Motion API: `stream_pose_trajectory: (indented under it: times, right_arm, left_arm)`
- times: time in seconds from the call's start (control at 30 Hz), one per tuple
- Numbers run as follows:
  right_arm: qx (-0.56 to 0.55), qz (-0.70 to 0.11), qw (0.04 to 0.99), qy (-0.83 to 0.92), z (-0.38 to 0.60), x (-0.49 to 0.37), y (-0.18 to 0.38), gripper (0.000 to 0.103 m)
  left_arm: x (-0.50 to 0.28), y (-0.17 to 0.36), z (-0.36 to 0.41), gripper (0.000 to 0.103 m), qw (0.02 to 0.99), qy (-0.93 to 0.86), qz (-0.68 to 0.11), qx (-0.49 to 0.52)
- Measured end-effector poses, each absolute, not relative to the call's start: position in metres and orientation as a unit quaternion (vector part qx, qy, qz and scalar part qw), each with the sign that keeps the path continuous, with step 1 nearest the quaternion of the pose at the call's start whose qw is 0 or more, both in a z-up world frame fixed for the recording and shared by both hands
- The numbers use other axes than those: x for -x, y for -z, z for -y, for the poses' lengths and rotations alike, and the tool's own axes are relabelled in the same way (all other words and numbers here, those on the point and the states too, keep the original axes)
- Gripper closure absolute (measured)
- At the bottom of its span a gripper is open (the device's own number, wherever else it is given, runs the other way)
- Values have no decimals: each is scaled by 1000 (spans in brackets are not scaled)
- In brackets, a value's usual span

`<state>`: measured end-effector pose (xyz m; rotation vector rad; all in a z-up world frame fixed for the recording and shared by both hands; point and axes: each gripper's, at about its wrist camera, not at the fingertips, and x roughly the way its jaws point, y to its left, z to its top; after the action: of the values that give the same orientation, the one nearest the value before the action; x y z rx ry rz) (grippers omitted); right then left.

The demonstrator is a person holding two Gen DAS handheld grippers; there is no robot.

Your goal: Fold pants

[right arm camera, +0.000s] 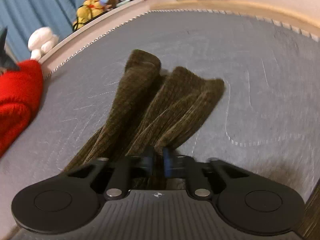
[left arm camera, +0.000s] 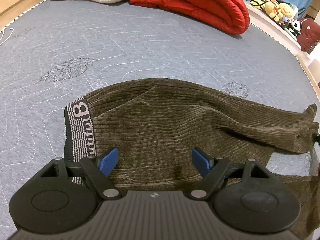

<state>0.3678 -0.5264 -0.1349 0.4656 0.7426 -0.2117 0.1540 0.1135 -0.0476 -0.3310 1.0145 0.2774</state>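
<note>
Mid-fold: right tongs (right arm camera: 158, 163) pinch the bunched legs of the pants (left arm camera: 170, 124), lying across the bed's (left arm camera: 140, 40) near edge. Left tongs (left arm camera: 154, 160) gape over the waist. Next, carry the legs waistward.

pants (left arm camera: 170, 124): ribbed matt chenille cloth | mattress (left arm camera: 140, 40): quilted grey fabric | left claw (left arm camera: 154, 161): matt black plastic
</note>
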Motion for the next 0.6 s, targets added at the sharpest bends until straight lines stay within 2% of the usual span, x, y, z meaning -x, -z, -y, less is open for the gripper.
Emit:
stream_pose_trajectory:
  times: [0.07,0.17,0.2,0.27,0.33,0.4,0.43,0.5,0.6]
  right_arm:
    - [-224,-328,912,105,531,-357,126,98]
    - [-245,-182,934,183,549,-307,87,98]
    - [-243,-157,933,215,551,-297,81,98]
    - [-233,-171,925,248,555,-296,84,96]
    - [-252,-261,896,257,567,-307,100,91]
    - [-282,-304,865,283,578,-299,107,90]
    - [-289,-302,862,287,581,-292,106,90]
    - [-275,-292,871,284,581,-281,94,72]
    - [-271,-275,883,267,577,-262,67,68]
  left_arm:
    - [-153,46,-114,18,853,-131,-481,158]
    - [-150,44,-116,18,854,-130,-478,158]
    - [-149,43,-117,18,854,-130,-478,159]
    - [-148,42,-118,18,855,-128,-476,160]
    - [-146,39,-121,18,855,-130,-474,162]
    - [-143,38,-127,18,854,-135,-473,169]
    - [-142,38,-131,18,854,-137,-472,173]
    - [-139,35,-145,18,853,-144,-466,186]
    - [-132,32,-177,18,852,-162,-453,208]
